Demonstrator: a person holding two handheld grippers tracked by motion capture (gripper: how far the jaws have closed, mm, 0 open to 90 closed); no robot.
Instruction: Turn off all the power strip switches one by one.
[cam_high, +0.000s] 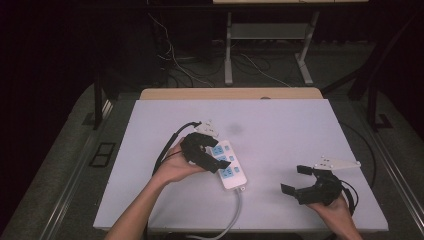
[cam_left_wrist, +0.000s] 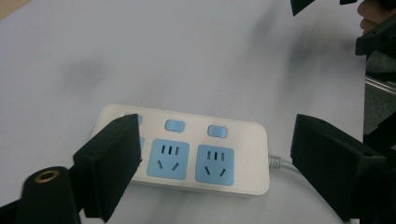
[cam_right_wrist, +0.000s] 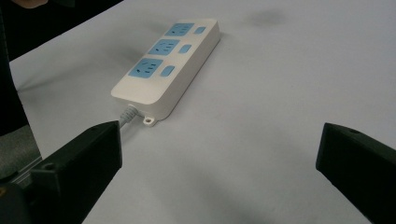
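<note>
While the left tool (cam_high: 210, 154) gapes unclenched, power strip (cam_left_wrist: 187, 154) lengthwise between its jaws, ungripped

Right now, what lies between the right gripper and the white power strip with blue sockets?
Only bare white table lies between right gripper and power strip, by the right gripper view.

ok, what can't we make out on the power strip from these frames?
- Power strip: high view, far end under the left gripper.
- Third socket: left gripper view, behind a jaw.
- Cord: high view, cut off at the bottom edge.
- Switch positions: too small or blurred.
</note>
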